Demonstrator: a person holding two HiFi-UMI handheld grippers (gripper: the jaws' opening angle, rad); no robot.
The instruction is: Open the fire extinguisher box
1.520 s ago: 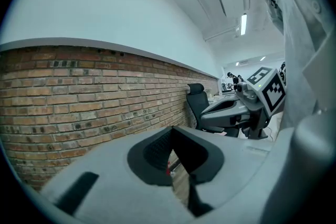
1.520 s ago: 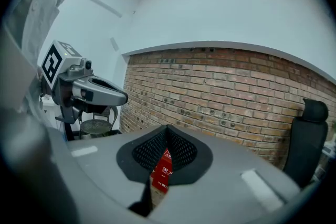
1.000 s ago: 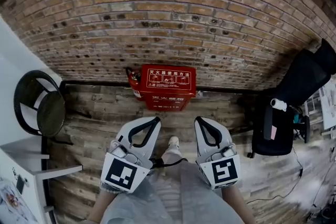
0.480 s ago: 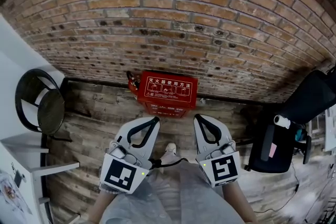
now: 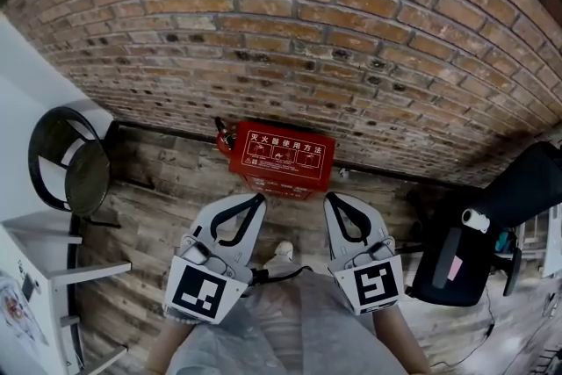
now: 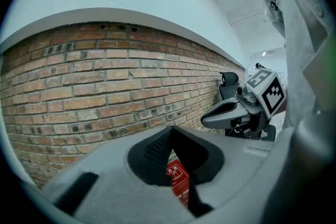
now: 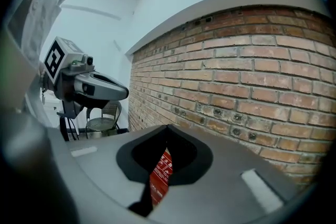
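Observation:
The red fire extinguisher box stands on the wooden floor against the brick wall, its lid with white print closed. A red extinguisher's black handle sticks out at its left end. My left gripper and right gripper hover side by side just short of the box, both pointing at it, both shut with nothing between the jaws. In the left gripper view a strip of the box shows under the closed tips. The right gripper view shows the same box below its closed tips.
A black round chair stands at the left by a white shelf. At the right is a black office chair. The person's shoe is on the floor between the grippers. The brick wall rises right behind the box.
The view has closed in on the wall: the bricks look larger and the box sits a little lower and to the right. Both grippers stayed shut, side by side.

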